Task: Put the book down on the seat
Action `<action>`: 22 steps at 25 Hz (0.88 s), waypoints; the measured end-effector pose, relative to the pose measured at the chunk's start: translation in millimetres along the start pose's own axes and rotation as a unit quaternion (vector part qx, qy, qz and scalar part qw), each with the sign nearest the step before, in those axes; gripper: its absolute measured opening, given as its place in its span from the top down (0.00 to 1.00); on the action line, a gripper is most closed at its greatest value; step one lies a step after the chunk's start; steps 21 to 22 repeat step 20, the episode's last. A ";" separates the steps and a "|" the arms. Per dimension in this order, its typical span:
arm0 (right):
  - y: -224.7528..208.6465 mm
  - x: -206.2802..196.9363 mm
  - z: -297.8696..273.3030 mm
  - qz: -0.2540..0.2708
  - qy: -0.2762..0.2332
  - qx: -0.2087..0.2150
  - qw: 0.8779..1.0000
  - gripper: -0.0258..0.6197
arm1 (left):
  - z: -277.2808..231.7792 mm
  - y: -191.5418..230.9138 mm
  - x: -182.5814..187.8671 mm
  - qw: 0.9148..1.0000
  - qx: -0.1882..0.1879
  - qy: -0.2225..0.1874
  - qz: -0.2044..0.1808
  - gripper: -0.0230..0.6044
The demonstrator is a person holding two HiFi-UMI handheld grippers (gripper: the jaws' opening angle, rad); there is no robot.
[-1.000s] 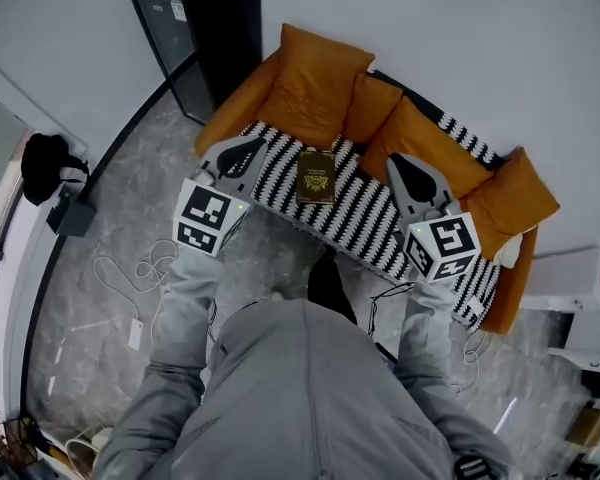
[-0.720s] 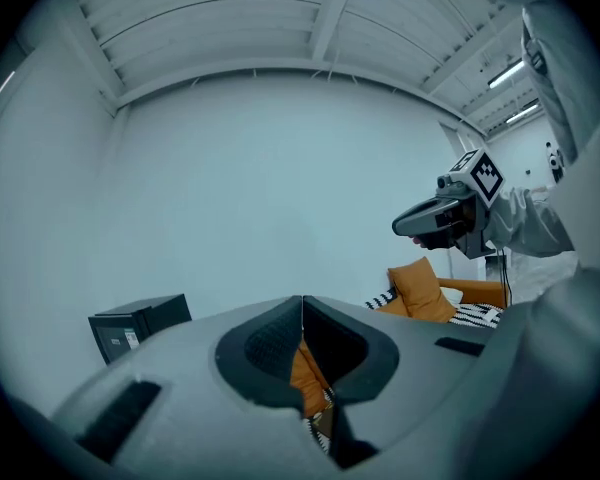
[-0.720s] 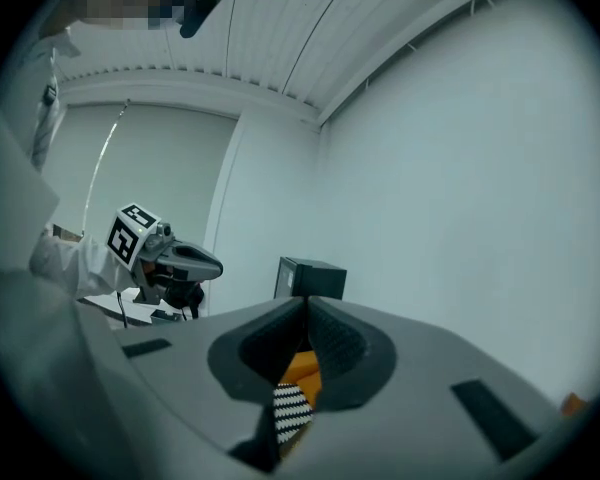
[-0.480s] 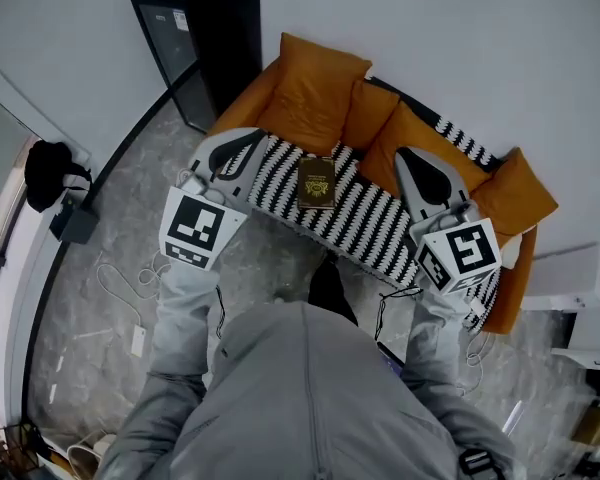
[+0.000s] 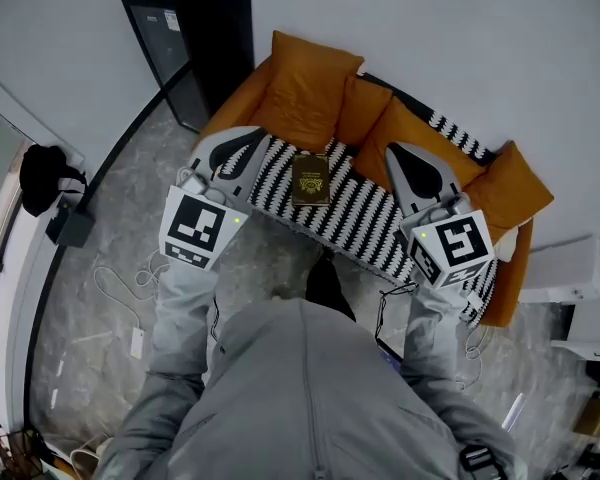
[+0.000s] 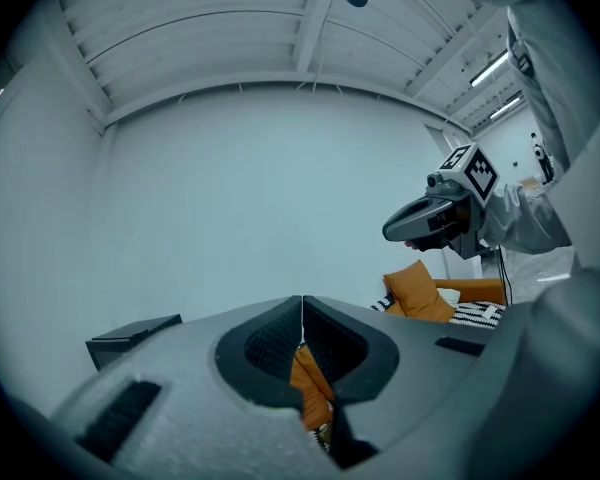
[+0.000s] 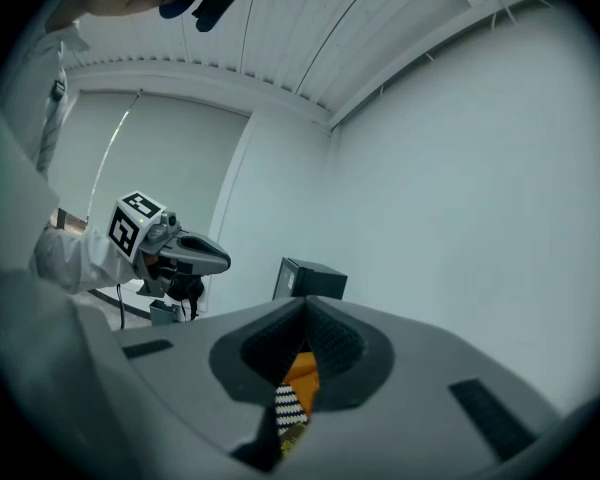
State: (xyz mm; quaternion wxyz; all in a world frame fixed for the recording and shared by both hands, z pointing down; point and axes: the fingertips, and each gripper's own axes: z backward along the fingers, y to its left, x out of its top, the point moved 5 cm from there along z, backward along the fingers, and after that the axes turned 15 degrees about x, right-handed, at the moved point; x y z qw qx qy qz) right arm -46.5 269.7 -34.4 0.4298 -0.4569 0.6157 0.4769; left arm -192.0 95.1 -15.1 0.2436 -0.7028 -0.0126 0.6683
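A dark book with a gold emblem (image 5: 310,179) lies flat on the black-and-white striped seat (image 5: 365,220) of an orange sofa, and no gripper touches it. My left gripper (image 5: 242,144) hovers left of the book, over the sofa's left end, jaws shut and empty. My right gripper (image 5: 402,157) hovers to the book's right, over the orange back cushions (image 5: 412,136), also shut with nothing in it. In the left gripper view the closed tips (image 6: 302,300) meet, and the other gripper (image 6: 435,218) shows at right. The right gripper view shows its own tips (image 7: 305,304) closed.
A black cabinet (image 5: 189,38) stands left of the sofa against the white wall. A black bag (image 5: 42,174) and cables (image 5: 130,278) lie on the grey marble floor at left. White furniture (image 5: 570,268) stands at the right. Orange cushions (image 5: 305,90) line the sofa back.
Both grippers have risen and drawn slightly apart from the seat, staying shut and empty. The book has stayed where it lies on the striped seat.
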 end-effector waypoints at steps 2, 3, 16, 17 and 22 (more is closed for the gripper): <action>0.5 -0.9 -0.4 0.000 0.001 -0.001 1.000 0.91 | -0.3 -0.7 -2.4 1.000 -0.002 0.002 0.002 0.92; 0.9 -1.1 -0.9 0.000 0.001 -0.001 1.000 0.91 | -0.3 -0.6 -3.2 1.000 -0.002 0.003 0.003 0.92; 7.1 -7.7 0.3 0.002 0.010 0.001 1.000 0.91 | 5.2 -6.5 -12.7 1.000 -0.005 0.011 0.010 0.92; 7.3 -7.7 0.2 0.003 0.011 0.001 1.000 0.91 | 5.4 -6.0 -13.3 1.000 -0.005 0.012 0.012 0.92; 7.5 -8.2 -1.5 0.001 0.012 0.000 1.000 0.91 | 5.6 -3.4 -15.3 1.000 -0.004 0.014 0.015 0.92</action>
